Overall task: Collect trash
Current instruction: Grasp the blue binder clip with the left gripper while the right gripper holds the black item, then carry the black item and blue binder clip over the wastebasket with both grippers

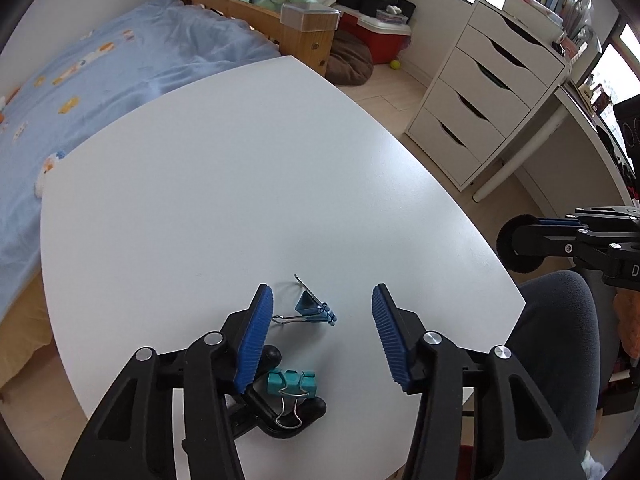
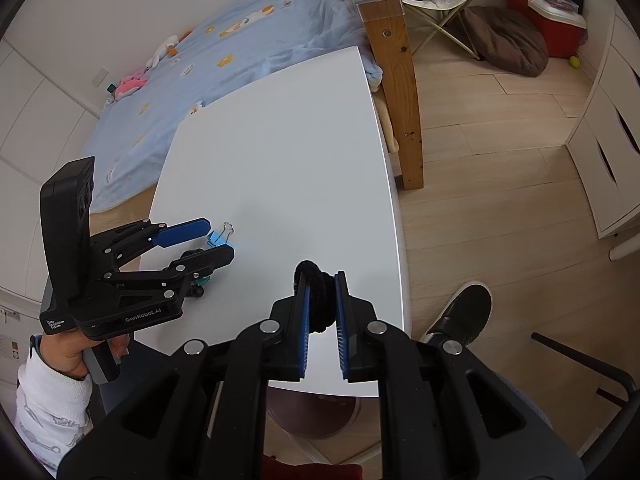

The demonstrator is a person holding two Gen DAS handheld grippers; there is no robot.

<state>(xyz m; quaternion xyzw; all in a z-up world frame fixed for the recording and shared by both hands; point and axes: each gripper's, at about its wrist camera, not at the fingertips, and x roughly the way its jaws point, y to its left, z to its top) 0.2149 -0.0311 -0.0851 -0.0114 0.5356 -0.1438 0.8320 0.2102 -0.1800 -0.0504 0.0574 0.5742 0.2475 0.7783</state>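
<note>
A blue binder clip (image 1: 314, 309) lies on the white table (image 1: 240, 160) with its wire handles spread. My left gripper (image 1: 322, 294) hangs over it, open, a blue pad on each side and neither touching the clip. Nearer the camera, a teal binder clip (image 1: 292, 385) rests on a black clamp (image 1: 288, 412). In the right wrist view the left gripper (image 2: 218, 238) straddles the blue clip (image 2: 216, 239). My right gripper (image 2: 322, 280) is shut on a black fuzzy hair tie (image 2: 318, 304) above the table's near edge, and it shows at the right edge (image 1: 534, 226) of the left wrist view.
A round pinkish bin (image 2: 316, 416) stands under the table's near edge. A bed with a blue cover (image 2: 240, 48) runs along the far side, with its wooden post (image 2: 396, 92) at the table's corner. White drawers (image 1: 480, 92) stand right. A shoe (image 2: 464, 316) rests on the floor.
</note>
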